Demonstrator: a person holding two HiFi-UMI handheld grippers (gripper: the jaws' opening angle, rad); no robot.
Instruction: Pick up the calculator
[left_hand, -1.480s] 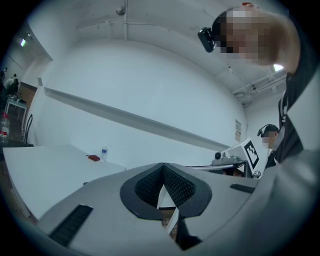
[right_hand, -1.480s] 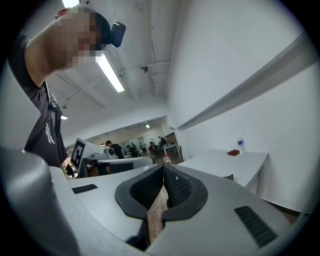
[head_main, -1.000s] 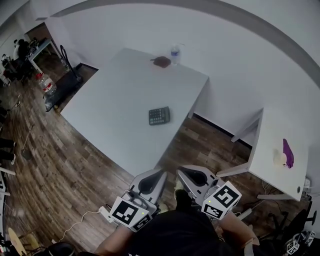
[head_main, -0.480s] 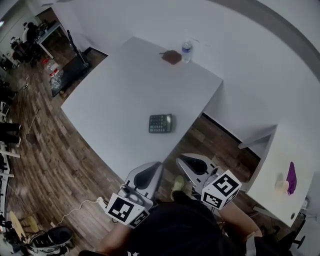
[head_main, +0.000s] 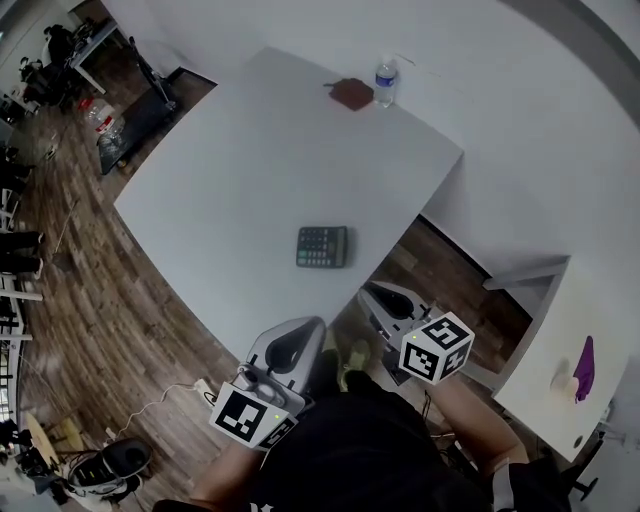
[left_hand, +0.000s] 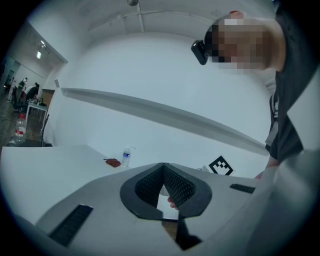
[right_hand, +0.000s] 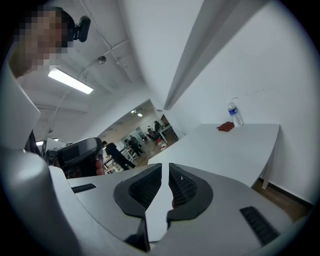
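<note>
The dark calculator (head_main: 321, 246) lies flat on the white table (head_main: 230, 170), close to its near right edge. Both grippers hang off the table over the wooden floor, short of that edge and apart from the calculator. My left gripper (head_main: 308, 328) points at the table's near edge, jaws shut (left_hand: 162, 165) with nothing in them. My right gripper (head_main: 372, 296) is to the right of it. Its jaws have just been opening and show a narrow slit (right_hand: 165, 169) with nothing between them. Neither gripper view shows the calculator.
A water bottle (head_main: 386, 80) and a flat red-brown thing (head_main: 352, 94) stand at the table's far edge by the white wall. A second white table (head_main: 555, 330) with a purple thing (head_main: 584, 368) is at the right. Clutter lines the floor at far left.
The table and calculator have come closer in the head view. Both grippers have moved forward toward the table's near edge, and the right one has rolled.
</note>
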